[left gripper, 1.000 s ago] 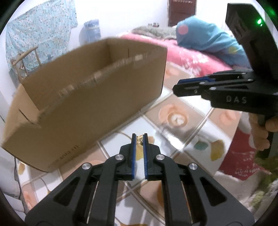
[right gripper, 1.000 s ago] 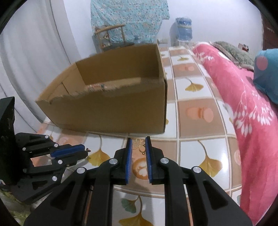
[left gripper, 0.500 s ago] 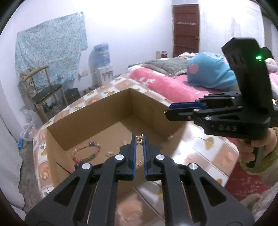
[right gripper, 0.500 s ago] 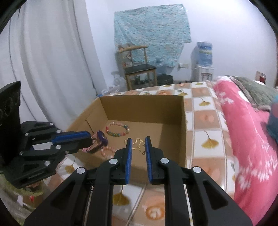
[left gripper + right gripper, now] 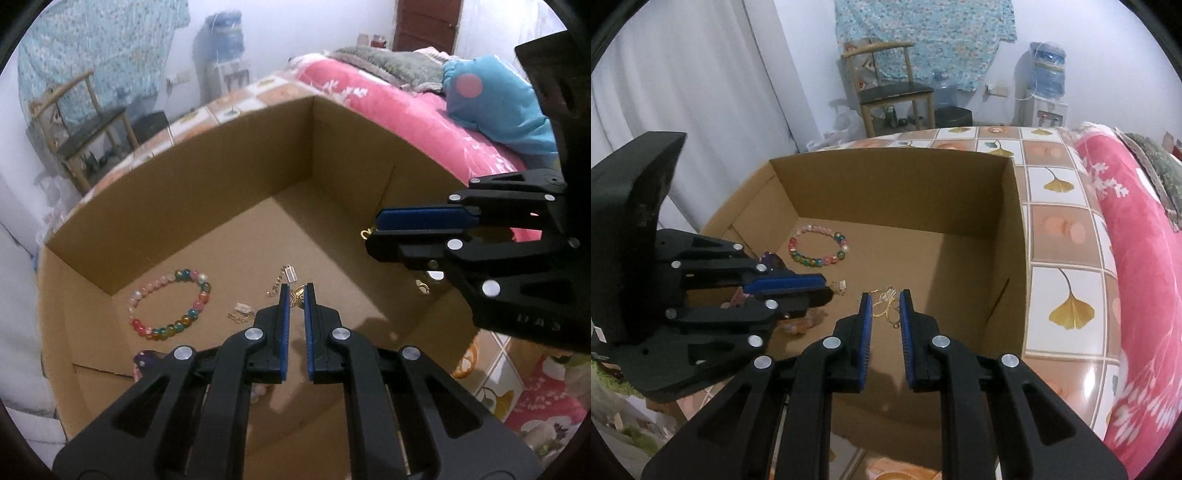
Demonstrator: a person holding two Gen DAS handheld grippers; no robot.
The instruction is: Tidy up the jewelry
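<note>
L gripper (image 5: 296, 295) clamps your gold butterfly charm (image 5: 296, 296); R gripper (image 5: 885, 304) pinches gold earring (image 5: 884, 307); both over cardboard box (image 5: 221, 192).

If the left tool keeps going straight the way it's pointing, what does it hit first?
Probably the bare floor of the cardboard box, near the small gold chain lying just past the left tool; depth is hard to judge.
</note>
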